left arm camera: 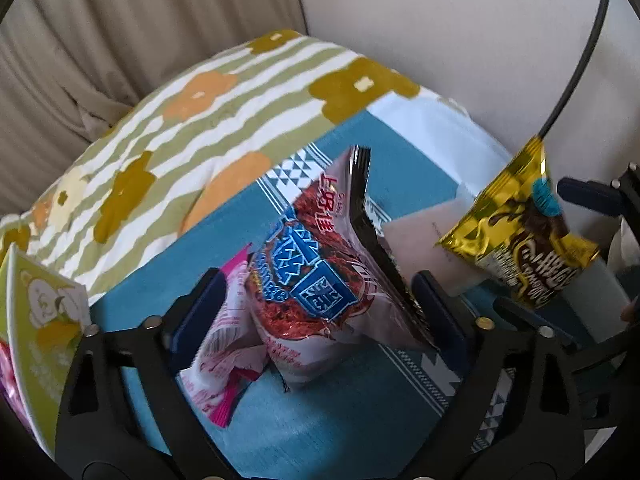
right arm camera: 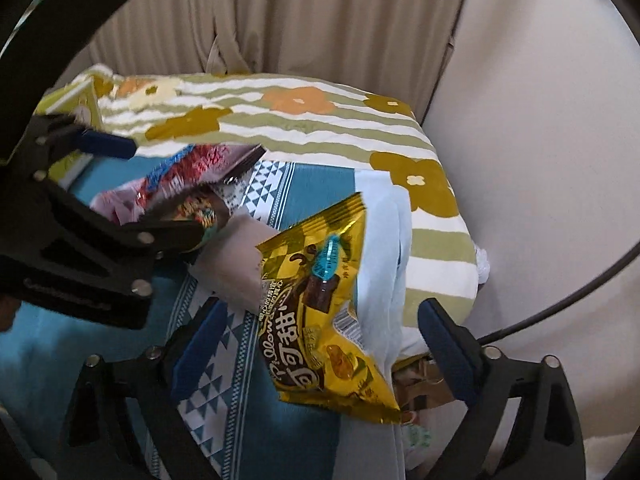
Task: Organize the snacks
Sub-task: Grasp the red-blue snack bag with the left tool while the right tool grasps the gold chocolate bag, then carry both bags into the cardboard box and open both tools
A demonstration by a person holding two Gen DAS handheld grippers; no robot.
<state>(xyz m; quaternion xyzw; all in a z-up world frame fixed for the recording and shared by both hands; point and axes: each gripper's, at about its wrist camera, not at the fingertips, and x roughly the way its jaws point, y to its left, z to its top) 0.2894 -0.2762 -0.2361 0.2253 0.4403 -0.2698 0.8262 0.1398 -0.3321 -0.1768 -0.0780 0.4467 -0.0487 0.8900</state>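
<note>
In the left wrist view my left gripper [left arm camera: 316,300] is open, its blue pads on either side of a red, white and blue snack bag [left arm camera: 316,276] that stands on the teal cloth [left arm camera: 320,432]. A pink and white packet [left arm camera: 224,344] lies beside it. In the right wrist view my right gripper [right arm camera: 320,332] is open around a gold chocolate snack bag [right arm camera: 328,320] that tilts between the fingers without touching the pads. The gold bag also shows in the left wrist view [left arm camera: 524,236]. The left gripper [right arm camera: 132,184] shows at the left of the right wrist view.
A green box [left arm camera: 36,340] stands at the left edge of the cloth. A pale flat packet [left arm camera: 432,240] lies behind the bags. A flowered striped cushion [left arm camera: 192,136] sits behind the cloth, with a curtain and white wall beyond. A black cable [left arm camera: 580,60] hangs at right.
</note>
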